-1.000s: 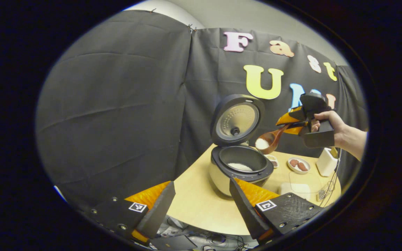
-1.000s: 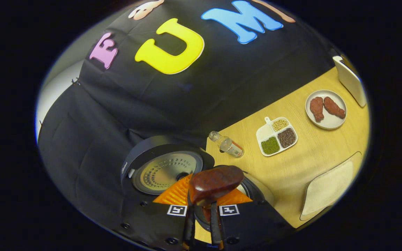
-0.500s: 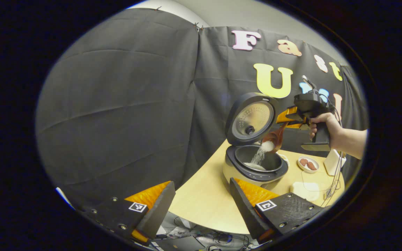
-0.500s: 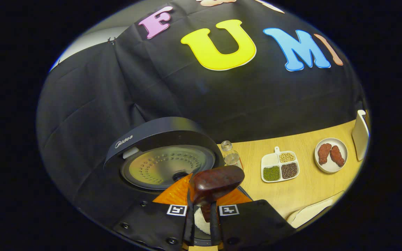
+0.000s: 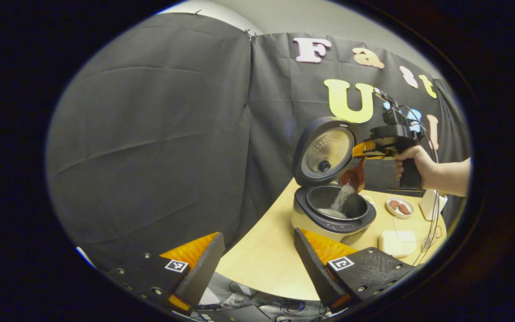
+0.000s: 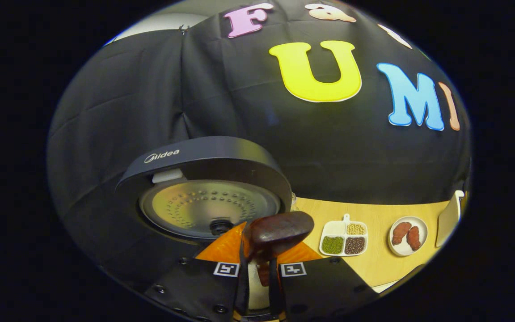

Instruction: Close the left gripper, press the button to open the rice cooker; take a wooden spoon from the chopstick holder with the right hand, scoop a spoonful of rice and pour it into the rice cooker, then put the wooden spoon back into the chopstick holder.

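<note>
A pale wooden worktop with a rounded edge carries the open rice cooker. Past it sit a divided dish of beans, a round plate with two brown pieces, a white holder and a pale mat.

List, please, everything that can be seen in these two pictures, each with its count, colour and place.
rice cooker: one, cream body, dark lid open upright, on the table.
rice: white stream falling from spoon into the cooker pot.
wooden spoon: one, dark brown, tipped over the cooker.
table: one, light wood.
divided dish: one, white, holding green, dark and yellowish grains, right of the cooker.
plate: one, white, two reddish-brown pieces, right of the divided dish.
white container: one, far right table edge.
cloth pad: one, off-white, near table edge.
hand: one, holding the right claw.
right claw: shut on the spoon handle.
left claw: open, away from the cooker.
</note>
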Action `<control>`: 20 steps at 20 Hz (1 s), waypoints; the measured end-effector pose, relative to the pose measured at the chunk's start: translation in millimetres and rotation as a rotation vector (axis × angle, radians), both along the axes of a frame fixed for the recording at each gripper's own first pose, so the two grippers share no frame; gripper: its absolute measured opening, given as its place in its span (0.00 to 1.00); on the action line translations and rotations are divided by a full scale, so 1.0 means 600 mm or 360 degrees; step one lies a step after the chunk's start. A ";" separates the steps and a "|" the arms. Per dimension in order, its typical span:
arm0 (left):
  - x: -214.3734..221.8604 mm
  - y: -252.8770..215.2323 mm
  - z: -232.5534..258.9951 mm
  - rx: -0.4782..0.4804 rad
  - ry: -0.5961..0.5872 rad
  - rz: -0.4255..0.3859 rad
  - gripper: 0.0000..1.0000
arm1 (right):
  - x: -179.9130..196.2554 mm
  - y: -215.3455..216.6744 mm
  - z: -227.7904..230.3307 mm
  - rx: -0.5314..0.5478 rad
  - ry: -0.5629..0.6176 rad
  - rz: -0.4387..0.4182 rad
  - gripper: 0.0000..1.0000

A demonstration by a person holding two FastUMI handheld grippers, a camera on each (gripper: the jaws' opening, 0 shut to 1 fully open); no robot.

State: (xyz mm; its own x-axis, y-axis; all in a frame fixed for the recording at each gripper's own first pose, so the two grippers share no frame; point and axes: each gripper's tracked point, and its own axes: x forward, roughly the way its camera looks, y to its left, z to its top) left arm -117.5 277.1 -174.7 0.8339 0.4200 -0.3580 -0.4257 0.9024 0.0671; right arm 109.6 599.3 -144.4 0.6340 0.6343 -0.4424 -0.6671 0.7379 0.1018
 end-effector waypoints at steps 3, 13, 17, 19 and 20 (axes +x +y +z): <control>0.001 0.008 -0.009 0.0014 0.0032 0.0019 0.97 | 0.002 0.006 -0.007 -0.0046 -0.0070 0.0039 0.16; 0.012 0.005 -0.015 -0.0005 0.0031 0.0020 0.99 | -0.033 0.033 -0.017 -0.0398 -0.0622 0.0386 0.19; 0.017 0.000 -0.016 -0.0009 0.0030 0.0014 0.99 | -0.039 0.030 -0.025 -0.0557 -0.0874 0.0494 0.15; 0.016 -0.001 -0.017 -0.0009 0.0034 0.0013 0.99 | -0.044 0.028 -0.026 -0.0573 -0.0918 0.0519 0.19; 0.017 -0.002 -0.017 -0.0008 0.0034 0.0010 0.99 | -0.045 0.024 -0.027 -0.0561 -0.0896 0.0513 0.19</control>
State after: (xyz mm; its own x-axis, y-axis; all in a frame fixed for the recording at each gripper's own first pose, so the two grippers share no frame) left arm -107.0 276.1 -184.9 0.8234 0.4236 -0.3777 -0.4301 0.8999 0.0715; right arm 82.4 613.9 -160.6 0.6314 0.7078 -0.3168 -0.7377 0.4223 -0.5268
